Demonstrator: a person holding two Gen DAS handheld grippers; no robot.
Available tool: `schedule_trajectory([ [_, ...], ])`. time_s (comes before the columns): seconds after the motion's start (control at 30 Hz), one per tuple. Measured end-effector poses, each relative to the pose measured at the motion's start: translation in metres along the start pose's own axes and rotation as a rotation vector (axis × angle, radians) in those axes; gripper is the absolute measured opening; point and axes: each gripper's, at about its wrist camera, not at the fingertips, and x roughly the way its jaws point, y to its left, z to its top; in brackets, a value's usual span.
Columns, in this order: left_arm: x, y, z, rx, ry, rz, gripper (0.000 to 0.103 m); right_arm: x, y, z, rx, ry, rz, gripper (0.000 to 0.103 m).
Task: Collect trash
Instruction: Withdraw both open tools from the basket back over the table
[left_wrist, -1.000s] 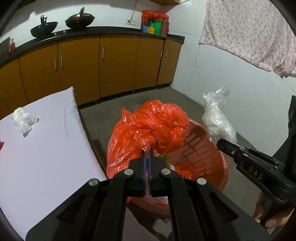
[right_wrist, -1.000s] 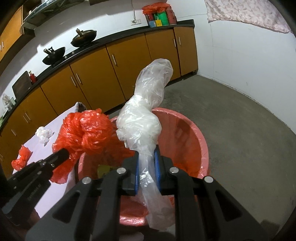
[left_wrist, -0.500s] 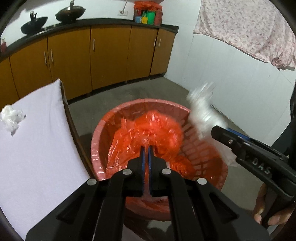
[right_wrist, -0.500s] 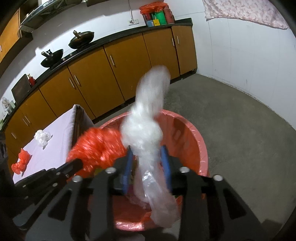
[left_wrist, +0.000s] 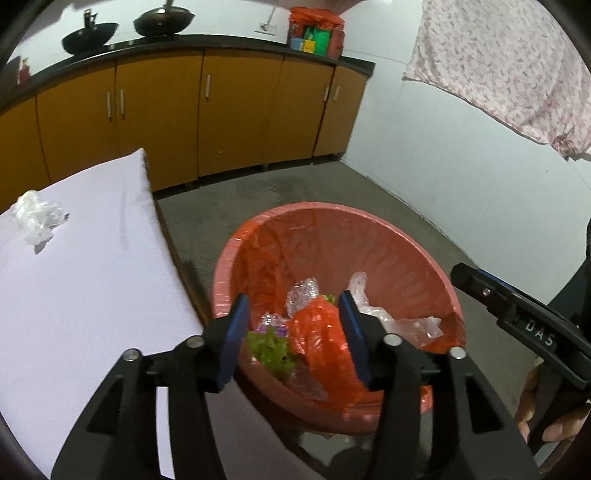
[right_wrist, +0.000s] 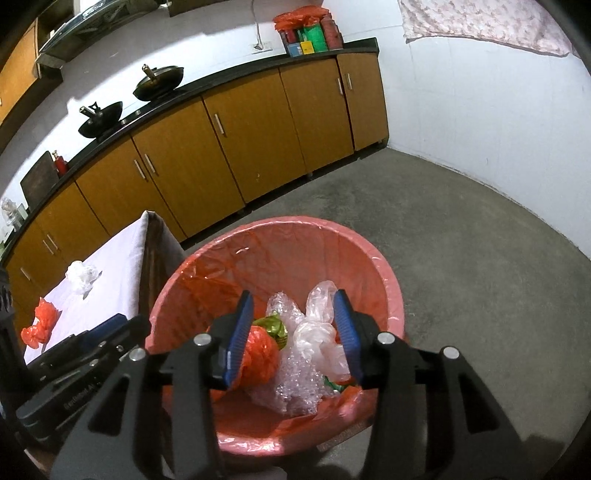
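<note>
Our main worry is the two scraps not yet collected: the clear plastic wad (left_wrist: 35, 216) and the red plastic scrap (right_wrist: 40, 325) lie well apart from the bin, far back on the left of the white bench (left_wrist: 92, 280), and both look light and slippery, so a shallow pinch could lose them on the way over or nudge them off the bench's edge to the floor. A second risk sits in the bin (right_wrist: 373, 269) itself: the red bag (right_wrist: 260, 349), the clear bag (right_wrist: 325, 339) and the bubble wrap (right_wrist: 295, 373) are piled loosely inside the red liner (left_wrist: 266, 258), near the close rim, and we judge that a jaw dipping lower could snag a loose fold or the liner and drag it back out. The two tools are also close together over the bin, so a quick swing toward the bench could knock one against the other. As for pose, our left gripper (left_wrist: 293, 332) hangs above the bin's near left side, pointing forward and down, jaws wide apart with nothing between them. Our right gripper (right_wrist: 293, 334) hangs over the near rim in the same downward tilt, jaws also spread and empty, the dropped bags lying below the gap.
</note>
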Motion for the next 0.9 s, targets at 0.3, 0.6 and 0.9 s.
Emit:
schedule_trajectory([
  [0.3, -0.012, 0.031, -0.004, -0.042, -0.017, 0.069, 0.061, -0.004, 0.018, -0.002, -0.042, -0.009, 0.005, 0.049],
  [0.6, -0.040, 0.077, -0.012, -0.067, -0.054, 0.181, 0.068, -0.011, 0.038, -0.001, -0.083, -0.032, -0.002, 0.057],
  [0.9, -0.085, 0.139, -0.033, -0.081, -0.096, 0.359, 0.080, -0.016, 0.078, 0.002, -0.142, -0.054, 0.038, 0.068],
])
